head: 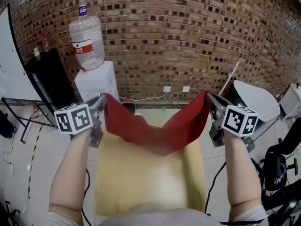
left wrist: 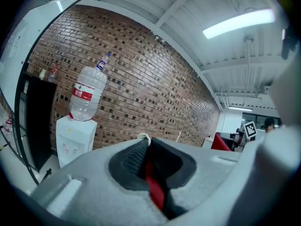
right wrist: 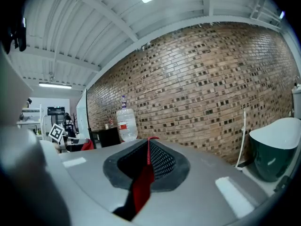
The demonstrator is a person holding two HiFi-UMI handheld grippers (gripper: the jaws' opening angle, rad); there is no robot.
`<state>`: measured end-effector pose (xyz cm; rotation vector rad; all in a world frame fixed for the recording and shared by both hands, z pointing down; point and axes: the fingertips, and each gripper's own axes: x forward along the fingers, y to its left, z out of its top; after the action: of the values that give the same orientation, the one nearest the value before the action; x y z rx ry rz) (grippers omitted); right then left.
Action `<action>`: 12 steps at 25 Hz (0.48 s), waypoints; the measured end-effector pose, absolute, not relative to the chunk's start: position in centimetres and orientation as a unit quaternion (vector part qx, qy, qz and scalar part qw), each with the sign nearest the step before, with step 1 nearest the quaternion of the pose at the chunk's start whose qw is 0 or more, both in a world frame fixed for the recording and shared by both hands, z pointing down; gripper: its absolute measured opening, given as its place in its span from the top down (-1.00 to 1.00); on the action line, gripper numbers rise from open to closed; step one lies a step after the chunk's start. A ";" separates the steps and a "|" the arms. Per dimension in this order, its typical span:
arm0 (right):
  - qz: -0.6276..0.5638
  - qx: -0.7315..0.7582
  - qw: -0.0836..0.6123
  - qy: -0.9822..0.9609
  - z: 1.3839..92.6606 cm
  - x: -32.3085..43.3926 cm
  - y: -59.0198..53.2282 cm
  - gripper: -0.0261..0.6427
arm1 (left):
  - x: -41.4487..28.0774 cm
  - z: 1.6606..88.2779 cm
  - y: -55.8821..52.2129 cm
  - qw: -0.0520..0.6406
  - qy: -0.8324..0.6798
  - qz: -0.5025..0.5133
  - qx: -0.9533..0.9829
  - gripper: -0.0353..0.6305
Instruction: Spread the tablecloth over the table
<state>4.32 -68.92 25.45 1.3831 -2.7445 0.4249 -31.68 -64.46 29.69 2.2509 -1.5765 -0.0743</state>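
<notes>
A pale yellow rectangular wooden table (head: 141,182) is being viewed lengthwise from above in the head view, with most of its top lying bare. A red fabric tablecloth (head: 157,133) is being held up over the table's far end. It is being stretched between the two grippers and is sagging into a shallow V at the middle; whether the lowest fold is touching the tabletop cannot be told. The left forearm (head: 70,173) and the right forearm (head: 242,173) are being extended forward and raised, well apart, one along each long side of the table. The grippers are being pointed nearly level toward the brown brick wall (head: 188,36). The left gripper (head: 100,101) is being pressed closed on the cloth's left upper corner: in the left gripper view a red strip is being pinched between the dark pads, with no gap showing. The right gripper (head: 210,99) is likewise being squeezed closed on the right upper corner, a thin red edge being gripped between its pads in the right gripper view.
</notes>
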 end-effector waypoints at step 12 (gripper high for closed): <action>0.096 0.478 -0.026 -0.872 19.9 1.9 -79.3 0.90 | -36.6 23.3 -74.3 0.127 -0.565 -0.025 0.815 0.85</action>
<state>1.91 -79.35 19.89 1.5284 -2.7879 0.3073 -36.65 -74.34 23.29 2.3721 -1.6435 -0.0738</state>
